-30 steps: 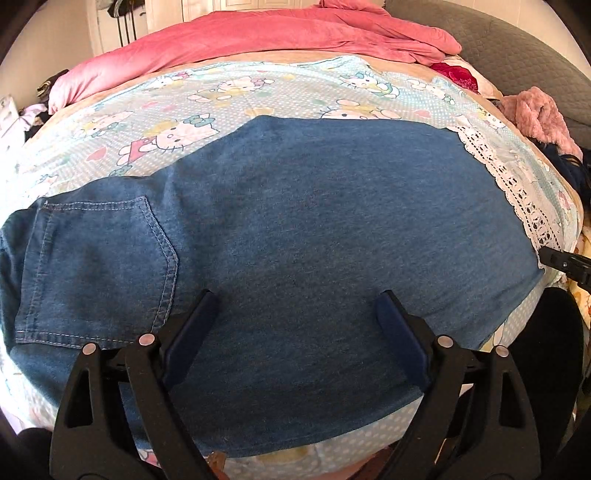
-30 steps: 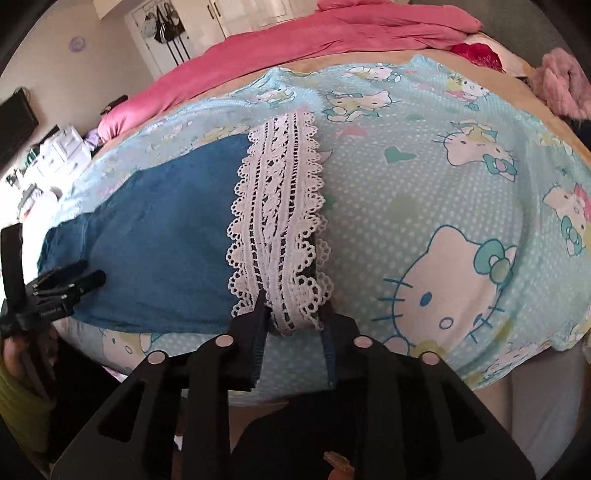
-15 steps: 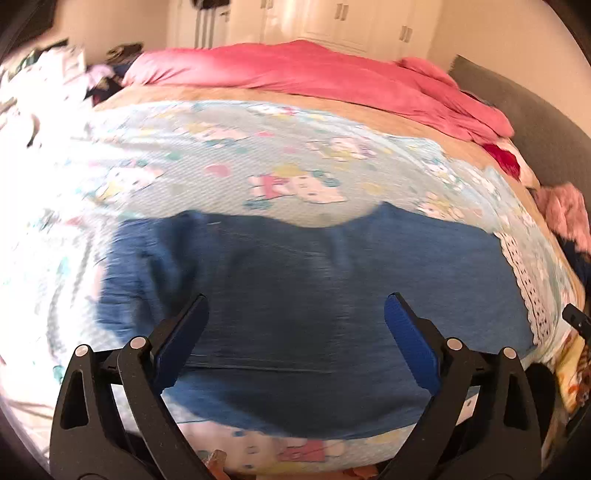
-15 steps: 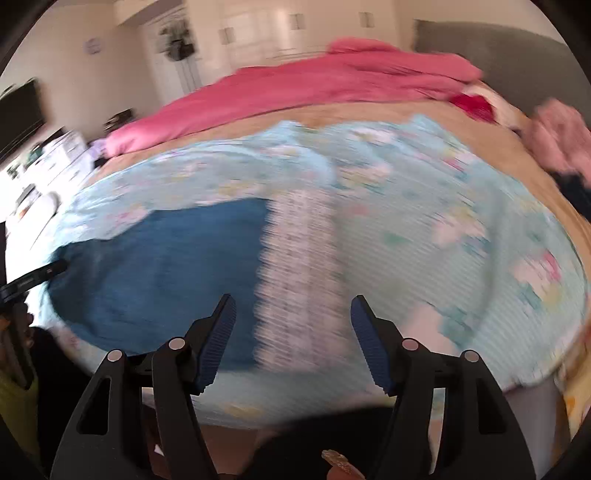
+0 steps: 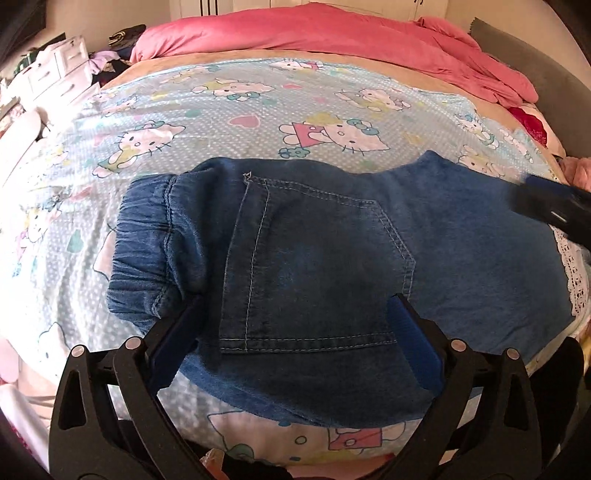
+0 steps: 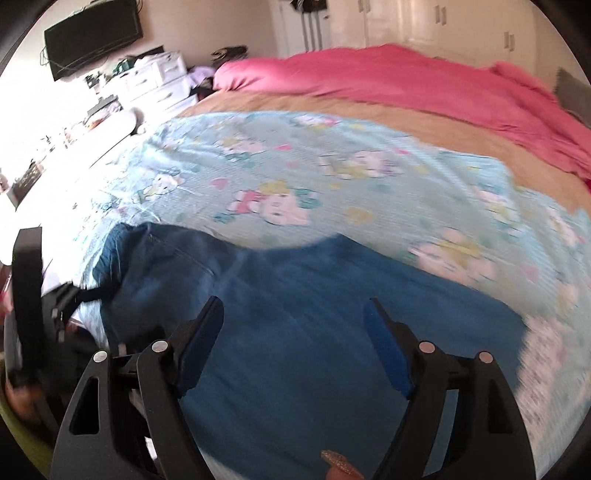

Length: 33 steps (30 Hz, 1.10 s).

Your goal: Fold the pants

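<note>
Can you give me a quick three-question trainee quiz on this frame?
1. True or false: the pants lie with a back pocket facing up.
2. What edges the pants' right end: A) lace trim B) zipper C) buttons?
3. Fill in: the left tongs and right tongs both hold ____.

Key: 1 true; 2 A; 3 nothing, both are opening.

Pants (image 5: 332,258): blue denim, pale stitching, white lace hem (image 5: 572,280). Sheet (image 5: 221,110): light blue, white dots, cartoon-cat print. Blanket (image 5: 332,33): pink. Bedcover (image 6: 424,125): tan. Gripper pads (image 5: 417,343): blue.
</note>
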Tool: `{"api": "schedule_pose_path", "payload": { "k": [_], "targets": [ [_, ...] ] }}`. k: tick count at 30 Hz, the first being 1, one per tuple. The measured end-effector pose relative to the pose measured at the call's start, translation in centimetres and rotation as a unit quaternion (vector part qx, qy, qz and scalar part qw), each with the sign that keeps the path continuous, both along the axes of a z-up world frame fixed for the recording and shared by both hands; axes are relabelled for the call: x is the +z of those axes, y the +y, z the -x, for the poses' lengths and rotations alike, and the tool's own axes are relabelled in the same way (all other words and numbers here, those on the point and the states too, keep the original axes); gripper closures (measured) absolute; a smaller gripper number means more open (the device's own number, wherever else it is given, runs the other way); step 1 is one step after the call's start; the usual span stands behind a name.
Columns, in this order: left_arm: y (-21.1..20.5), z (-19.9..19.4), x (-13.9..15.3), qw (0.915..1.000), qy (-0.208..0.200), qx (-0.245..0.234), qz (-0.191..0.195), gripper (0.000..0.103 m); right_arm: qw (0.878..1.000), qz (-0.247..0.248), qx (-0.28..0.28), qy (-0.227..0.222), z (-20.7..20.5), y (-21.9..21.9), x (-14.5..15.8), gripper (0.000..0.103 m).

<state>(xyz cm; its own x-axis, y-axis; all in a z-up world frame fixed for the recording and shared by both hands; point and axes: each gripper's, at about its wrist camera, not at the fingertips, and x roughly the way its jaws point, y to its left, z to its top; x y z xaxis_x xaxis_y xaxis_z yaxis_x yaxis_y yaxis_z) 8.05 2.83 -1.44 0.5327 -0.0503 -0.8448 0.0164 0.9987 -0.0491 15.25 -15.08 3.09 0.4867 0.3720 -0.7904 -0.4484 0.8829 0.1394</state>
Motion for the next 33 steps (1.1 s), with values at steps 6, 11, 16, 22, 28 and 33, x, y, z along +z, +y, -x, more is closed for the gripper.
{"api": "schedule_pose_path", "payload": {
  "k": [6, 11, 16, 22, 28, 33],
  "targets": [
    [-0.4, 0.0, -0.3, 1.0, 0.001, -0.004, -0.003, 0.01, 0.993, 0.078, 0.027, 0.086, -4.8, 5.4, -5.0, 0.03],
    [-0.4, -0.1, -0.5, 1.0, 0.001, -0.008, 0.005, 0.01, 0.991, 0.093, -0.002, 0.091, -7.7, 6.4, -6.7, 0.026],
    [-0.3, -0.2, -0.5, 0.9999, 0.002, -0.006, 0.008, 0.01, 0.994, 0.095, -0.014, 0.06, -8.4, 6.2, -6.0, 0.027],
    [0.1, 0.5, 0.8, 0.9989, -0.025, -0.014, 0.038, 0.01, 0.999, -0.015, -0.044, 0.024, -5.2, -0.5, -0.9, 0.024],
    [-0.1, 2.5, 4.4, 0.9907, -0.107, -0.026, 0.08, 0.01, 0.994, -0.038, -0.097, -0.017, 1.3, -9.5, 1.5, 0.023],
    [0.9, 3.4, 6.0, 0.9842, -0.147, 0.001, 0.098, 0.01, 0.985, -0.021, -0.17, -0.033, 6.2, -15.5, 0.3, 0.023]
  ]
}}
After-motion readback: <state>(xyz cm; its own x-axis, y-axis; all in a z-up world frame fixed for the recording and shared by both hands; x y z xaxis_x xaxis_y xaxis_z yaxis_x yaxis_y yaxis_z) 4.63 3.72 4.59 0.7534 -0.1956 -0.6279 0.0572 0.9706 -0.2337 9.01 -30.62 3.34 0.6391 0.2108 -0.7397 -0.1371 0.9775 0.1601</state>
